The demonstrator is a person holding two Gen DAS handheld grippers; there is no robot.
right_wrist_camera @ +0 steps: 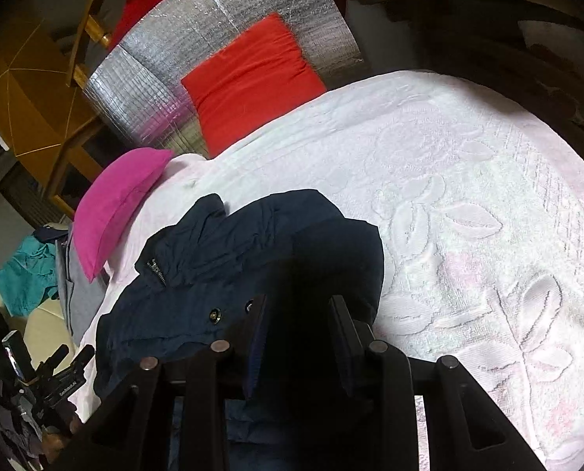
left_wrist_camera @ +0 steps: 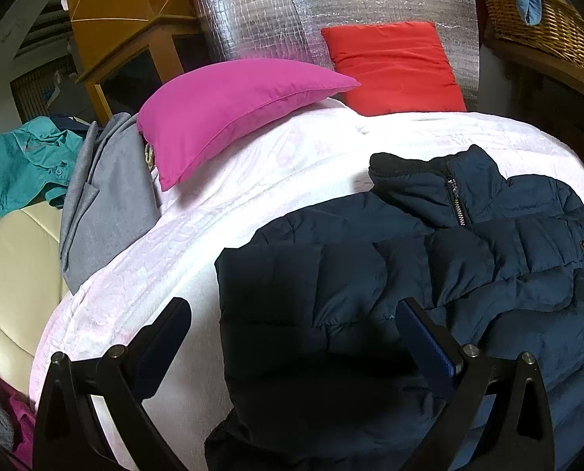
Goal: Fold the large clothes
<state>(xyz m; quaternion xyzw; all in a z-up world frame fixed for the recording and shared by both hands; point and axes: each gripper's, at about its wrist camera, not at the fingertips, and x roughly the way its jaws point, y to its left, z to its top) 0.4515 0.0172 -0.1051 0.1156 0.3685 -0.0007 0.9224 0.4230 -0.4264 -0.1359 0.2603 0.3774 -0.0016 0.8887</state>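
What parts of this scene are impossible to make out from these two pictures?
- Navy jacket: its hem is cut off by the left wrist view's bottom edge.
- Right gripper: whether it pinches the jacket is lost in dark shadow, right wrist view.
- Grey garment: its top is partly hidden behind the pink pillow.

White bedspread (right_wrist_camera: 468, 204) carries navy jacket (left_wrist_camera: 409, 274); pink pillow (left_wrist_camera: 229, 110)

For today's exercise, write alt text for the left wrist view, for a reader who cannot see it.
A navy puffer jacket lies partly folded on a white textured bedspread, with the open left gripper poised over its near edge. Behind it sit a pink pillow and a red pillow; grey and teal garments lie at the left.
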